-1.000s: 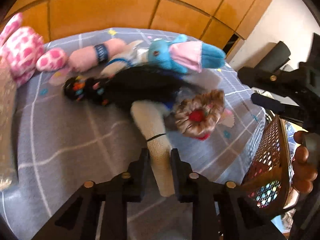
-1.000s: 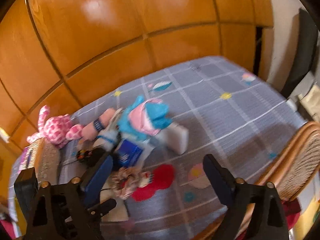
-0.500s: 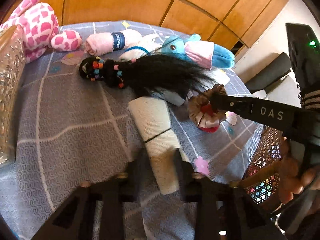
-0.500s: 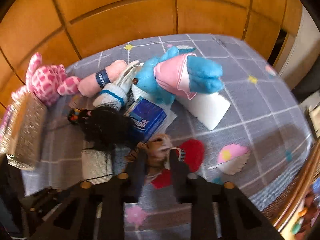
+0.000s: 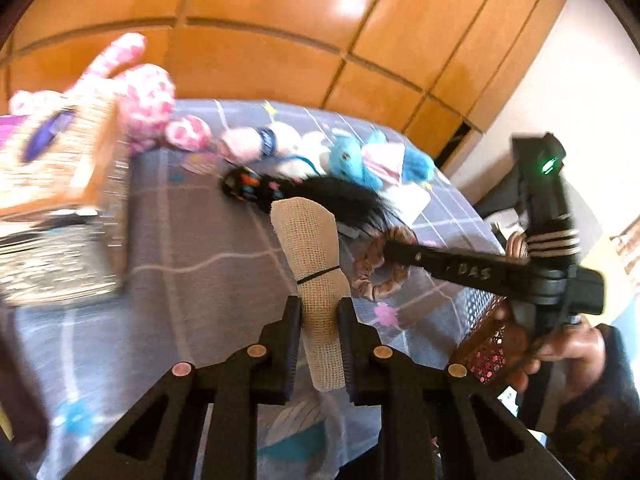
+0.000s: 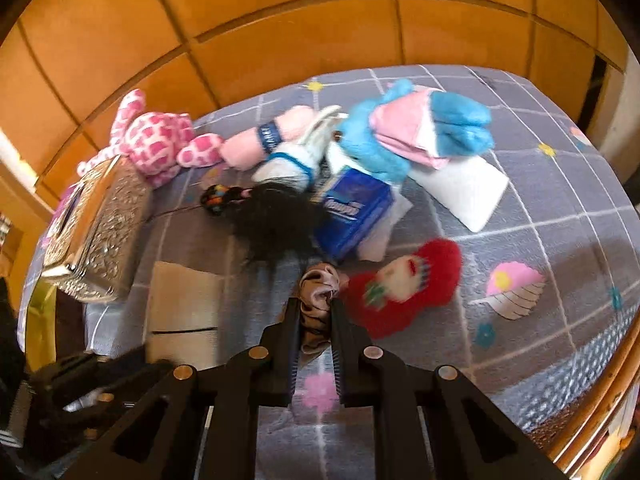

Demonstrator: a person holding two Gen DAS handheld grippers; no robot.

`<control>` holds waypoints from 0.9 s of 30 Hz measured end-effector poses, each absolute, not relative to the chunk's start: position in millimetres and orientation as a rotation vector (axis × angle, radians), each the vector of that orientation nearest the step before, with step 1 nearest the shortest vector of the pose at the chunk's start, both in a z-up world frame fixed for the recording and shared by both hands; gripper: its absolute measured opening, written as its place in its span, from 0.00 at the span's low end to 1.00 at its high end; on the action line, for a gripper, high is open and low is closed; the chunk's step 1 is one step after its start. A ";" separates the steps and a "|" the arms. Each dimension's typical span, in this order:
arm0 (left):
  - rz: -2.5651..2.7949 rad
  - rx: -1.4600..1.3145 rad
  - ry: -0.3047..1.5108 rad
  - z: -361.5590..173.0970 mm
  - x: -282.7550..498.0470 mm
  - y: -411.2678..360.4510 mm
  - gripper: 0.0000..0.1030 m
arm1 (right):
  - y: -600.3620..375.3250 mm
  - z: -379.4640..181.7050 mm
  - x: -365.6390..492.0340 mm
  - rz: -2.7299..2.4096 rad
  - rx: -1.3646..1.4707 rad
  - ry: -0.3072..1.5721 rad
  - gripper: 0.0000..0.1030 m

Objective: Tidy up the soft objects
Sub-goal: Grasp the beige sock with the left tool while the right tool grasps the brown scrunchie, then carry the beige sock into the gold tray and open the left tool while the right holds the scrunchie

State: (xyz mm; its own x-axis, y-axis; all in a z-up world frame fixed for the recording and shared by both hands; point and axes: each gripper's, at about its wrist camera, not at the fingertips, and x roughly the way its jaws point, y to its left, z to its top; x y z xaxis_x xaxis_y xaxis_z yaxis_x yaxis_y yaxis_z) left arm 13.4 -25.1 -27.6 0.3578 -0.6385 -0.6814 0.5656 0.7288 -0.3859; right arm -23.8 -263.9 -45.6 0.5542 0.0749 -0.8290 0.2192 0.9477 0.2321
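Note:
A beige gauze roll [image 5: 316, 280] is clamped between the pads of my left gripper [image 5: 319, 312], lifted off the grey checked cloth [image 5: 192, 264]. In the right wrist view the same roll [image 6: 184, 300] shows at lower left. My right gripper [image 6: 316, 312] has a brown satin scrunchie [image 6: 318, 292] pinched between its pads, and its jaws are still closing on it. From the left wrist view the right gripper [image 5: 386, 248] holds the scrunchie [image 5: 376, 280] just right of the roll.
On the cloth lie a black wig [image 6: 276, 220], a blue tissue pack [image 6: 352, 208], a blue plush [image 6: 400, 136], a pink spotted bunny [image 6: 156, 140], a red-haired doll piece [image 6: 404, 284] and a white pad [image 6: 460, 188]. A silver box [image 6: 96, 232] stands left, a wicker basket [image 5: 484, 340] right.
The right gripper came down and shut on the scrunchie, pulling it off the red doll piece. The left gripper rose and swung left with the gauze roll.

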 end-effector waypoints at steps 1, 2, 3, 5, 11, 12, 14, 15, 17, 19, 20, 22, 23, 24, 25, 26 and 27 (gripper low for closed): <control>-0.761 -0.107 0.908 -22.0 11.6 -13.2 0.18 | -259.9 -45.9 -22.3 -0.075 0.315 0.990 0.12; -0.741 -0.122 0.899 -18.3 9.8 -6.0 0.18 | -257.2 -47.1 -20.8 -0.069 0.317 0.996 0.12; -0.729 -0.135 0.889 -13.9 8.2 1.0 0.18 | -255.1 -48.5 -19.1 -0.064 0.321 1.007 0.12; -0.691 -0.173 0.858 -4.4 4.8 27.7 0.18 | -250.9 -56.1 -14.1 -0.056 0.320 1.031 0.12; -0.542 -0.300 0.787 16.4 1.2 108.2 0.18 | -242.9 -82.5 -6.2 -0.047 0.374 1.103 0.22; -0.519 -0.311 0.781 17.4 0.9 117.7 0.18 | -243.0 -87.1 -4.8 -0.045 0.400 1.115 0.28; -0.433 -0.337 0.758 19.6 -0.5 150.6 0.18 | -242.8 -94.1 -4.7 -0.037 0.446 1.121 0.31; -0.393 -0.348 0.753 19.1 -0.2 164.5 0.18 | -241.8 -93.9 -5.4 -0.037 0.446 1.109 0.34; -0.301 -0.373 0.753 15.2 1.0 189.7 0.18 | -240.4 -93.2 -5.8 -0.033 0.446 1.106 0.35; -0.215 -0.394 0.772 6.9 6.0 211.1 0.18 | -238.9 -93.3 -6.8 -0.039 0.442 1.098 0.35; -0.163 -0.405 0.784 1.7 9.0 223.1 0.18 | -235.7 -93.0 -7.7 -0.043 0.432 1.095 0.33; -0.083 -0.427 0.817 -12.3 16.3 243.2 0.19 | -228.8 -91.8 -10.6 -0.041 0.396 1.089 0.21; -0.048 -0.432 0.828 -18.3 17.1 250.0 0.19 | -226.3 -91.7 -11.8 -0.037 0.385 1.087 0.14; -0.016 -0.436 0.843 -25.0 18.1 255.6 0.19 | -223.0 -91.7 -12.3 -0.034 0.373 1.085 0.14; 0.007 -0.437 0.859 -32.8 19.1 260.5 0.19 | -220.7 -90.6 -13.0 -0.034 0.356 1.080 0.13; 0.034 -0.443 0.873 -39.2 20.4 266.5 0.19 | -219.5 -89.4 -13.2 -0.033 0.344 1.075 0.12; 0.052 -0.452 0.885 -44.7 21.1 270.2 0.19 | -217.0 -88.6 -12.3 -0.028 0.335 1.072 0.12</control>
State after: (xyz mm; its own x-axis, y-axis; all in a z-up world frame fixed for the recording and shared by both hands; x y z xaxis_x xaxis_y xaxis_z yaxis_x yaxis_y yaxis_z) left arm 21.1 270.2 -44.7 0.6386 -0.1407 -0.7566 -0.2276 0.9047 -0.3603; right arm -12.3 -217.0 -88.6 0.4834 0.1390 -0.8643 0.1835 0.9493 0.2553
